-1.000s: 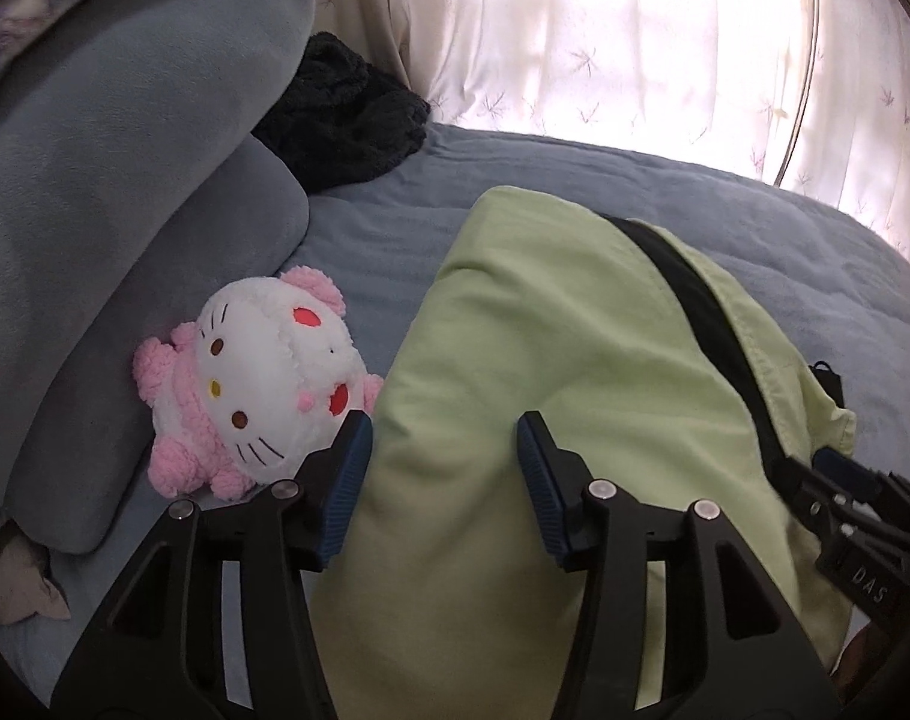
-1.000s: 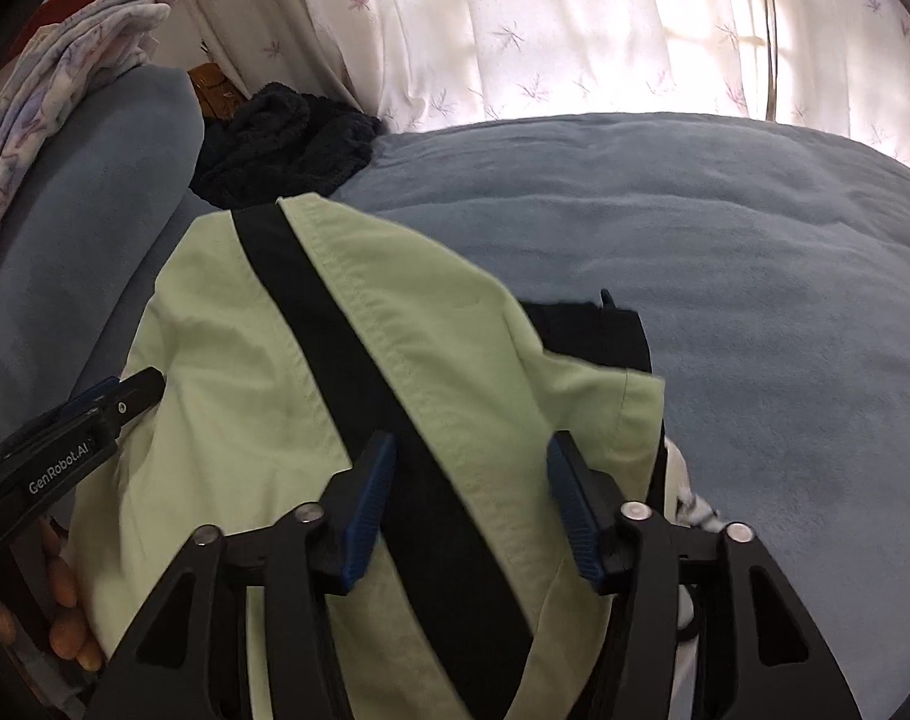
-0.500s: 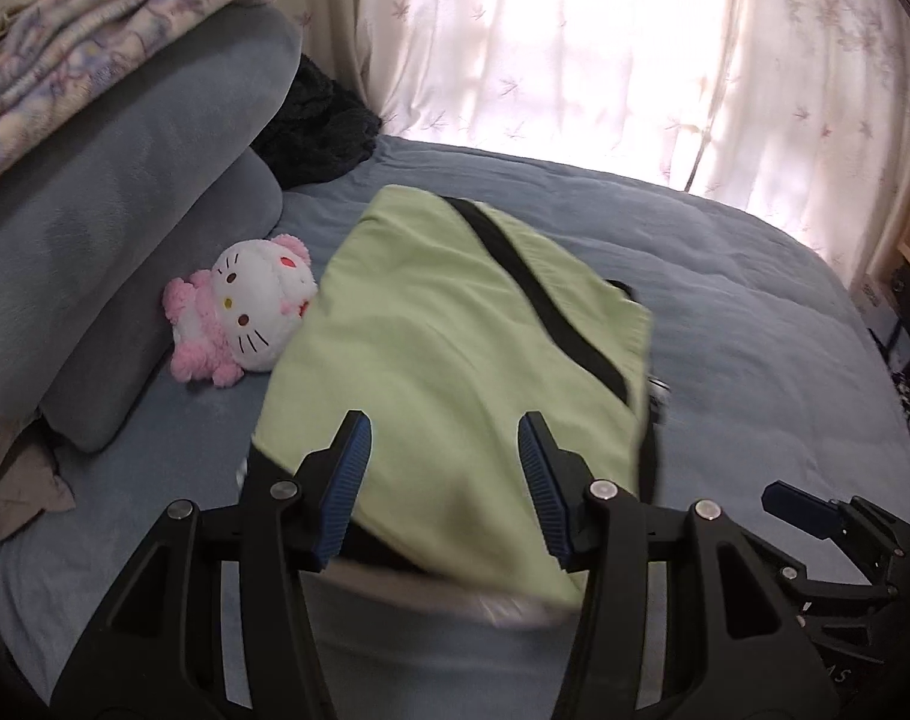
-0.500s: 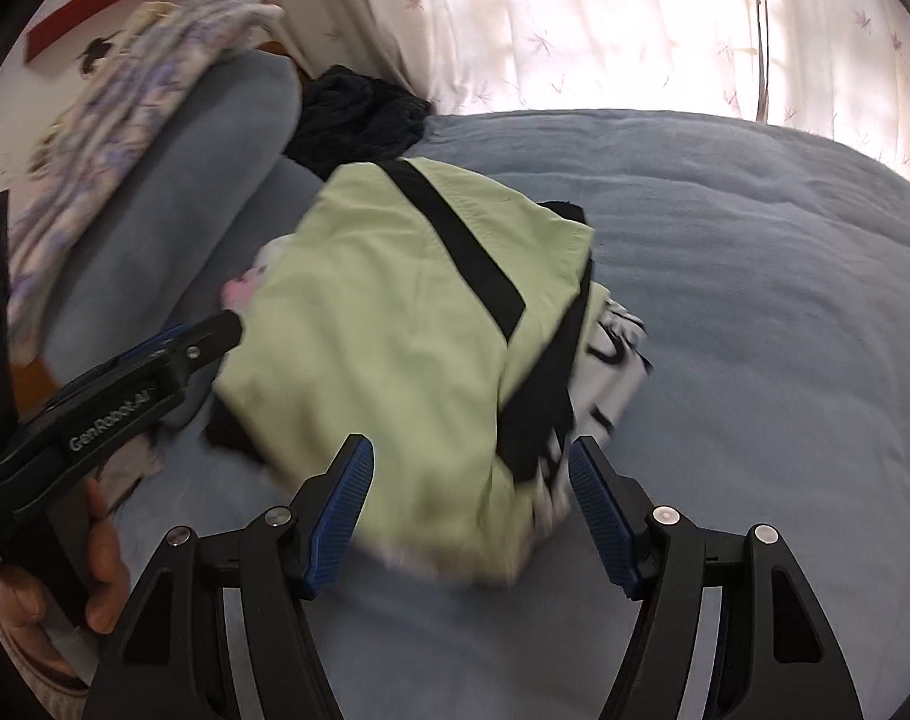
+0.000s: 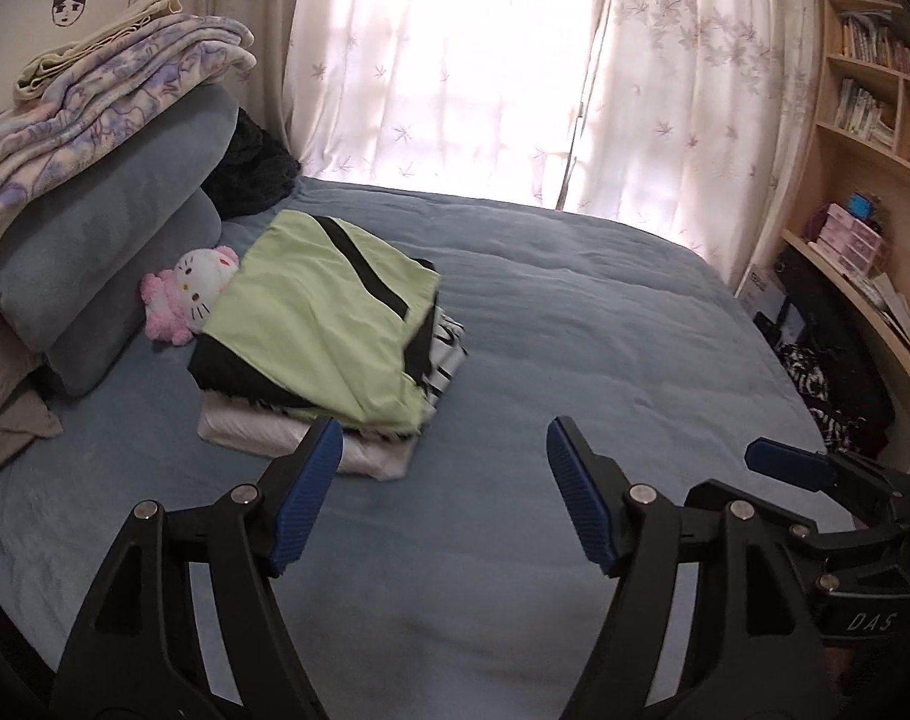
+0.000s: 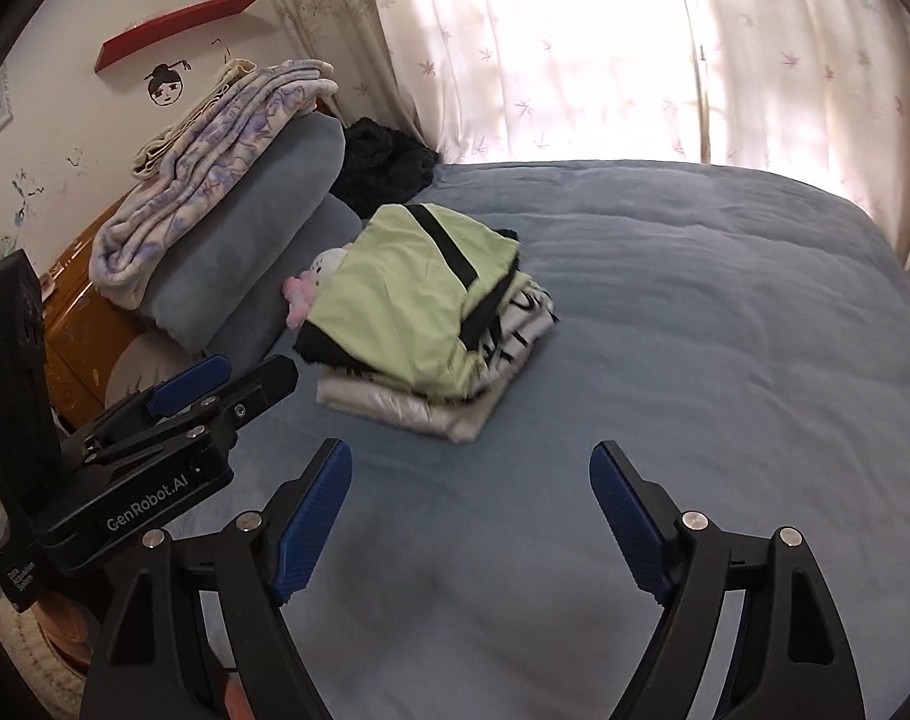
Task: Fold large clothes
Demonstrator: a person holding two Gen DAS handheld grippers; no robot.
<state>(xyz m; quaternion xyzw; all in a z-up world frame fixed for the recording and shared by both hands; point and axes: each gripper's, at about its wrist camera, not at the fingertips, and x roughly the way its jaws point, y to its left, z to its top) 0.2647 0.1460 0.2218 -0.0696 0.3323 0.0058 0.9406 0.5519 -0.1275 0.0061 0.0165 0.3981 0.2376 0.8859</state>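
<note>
Blue bedding (image 5: 575,312) is carrying a folded green garment (image 5: 317,324) atop a clothes stack at ten o'clock, its long axis running toward eleven o'clock. Both the left gripper (image 5: 443,492) and right gripper (image 6: 473,516), jaws just widening, are hovering empty.

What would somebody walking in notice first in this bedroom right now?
Probably the lime green folded garment topping a small stack of clothes on the blue bed, close to the grey pillows. A pink and white plush toy peeks out beside the stack, and bright floral curtains glow behind the bed. In front, the left gripper and right gripper both hang open and empty.
</note>
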